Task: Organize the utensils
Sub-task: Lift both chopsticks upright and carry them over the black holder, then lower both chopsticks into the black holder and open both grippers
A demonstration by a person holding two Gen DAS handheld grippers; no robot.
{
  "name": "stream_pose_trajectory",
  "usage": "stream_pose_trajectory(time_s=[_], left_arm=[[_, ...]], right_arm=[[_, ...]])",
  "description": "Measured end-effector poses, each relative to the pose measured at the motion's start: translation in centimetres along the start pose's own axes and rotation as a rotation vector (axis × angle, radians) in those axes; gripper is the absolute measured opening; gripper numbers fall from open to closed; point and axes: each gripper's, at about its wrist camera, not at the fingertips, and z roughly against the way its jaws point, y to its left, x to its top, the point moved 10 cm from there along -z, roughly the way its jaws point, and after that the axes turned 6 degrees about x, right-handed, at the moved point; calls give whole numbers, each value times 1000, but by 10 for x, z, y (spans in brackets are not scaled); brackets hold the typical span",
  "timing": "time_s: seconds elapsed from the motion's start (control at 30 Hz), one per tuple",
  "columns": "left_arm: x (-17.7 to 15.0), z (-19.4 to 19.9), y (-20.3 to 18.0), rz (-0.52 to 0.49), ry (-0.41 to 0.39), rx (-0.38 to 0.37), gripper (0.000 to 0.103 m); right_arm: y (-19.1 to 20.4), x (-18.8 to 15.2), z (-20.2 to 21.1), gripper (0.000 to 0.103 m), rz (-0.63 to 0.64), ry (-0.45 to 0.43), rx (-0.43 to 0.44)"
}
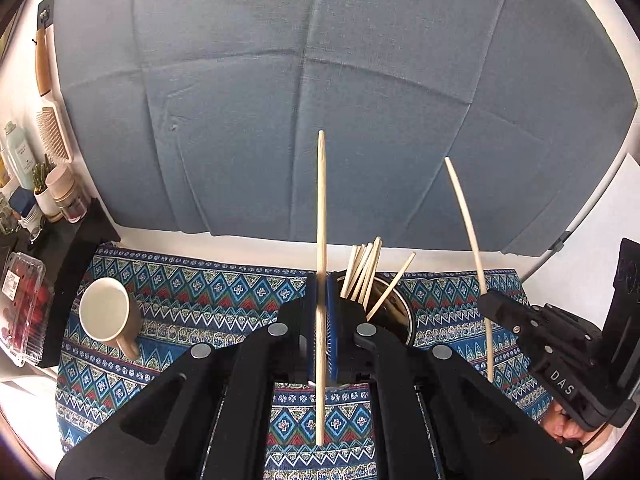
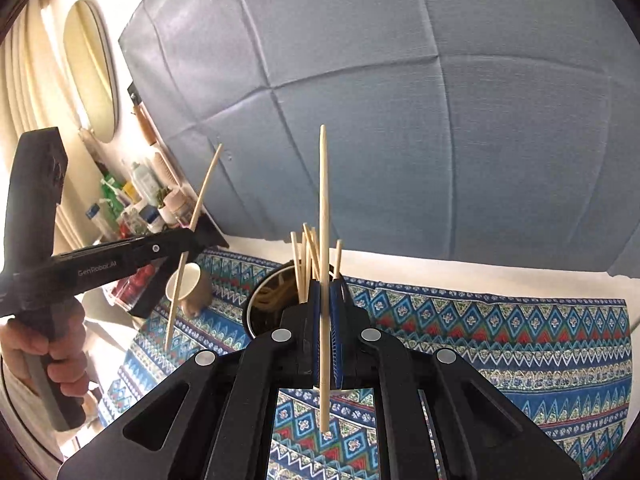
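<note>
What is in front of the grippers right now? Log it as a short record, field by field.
left gripper: shut on a chopstick
right gripper: shut on second chopstick
holder: dark round container, several chopsticks standing in it
mug: beige, tipped on its side, left of holder
surface: patterned cloth
backdrop: blue fabric

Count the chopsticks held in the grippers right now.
2: one chopstick clamped upright in the left gripper, another chopstick clamped in the right gripper. More stand in the holder.
</note>
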Motion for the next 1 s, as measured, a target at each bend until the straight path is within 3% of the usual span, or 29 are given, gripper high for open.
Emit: stream_pose_trajectory(time_s=[0.3,0.6,0.77,1.0], left_arm=[[17,-24,-18,-27,-69,-107,5],[26,-47,-22,0,-134,-208,5],[21,-59,-18,26,-153,-252,5],[7,-71,-16,39,-196,-321,5]], right_arm=[[8,13,-35,5,8,-18,37],[0,26,-58,5,-48,-125,140],[0,21,-72,5,-53,-139,196],[-3,9,-81,5,2,-186,177]])
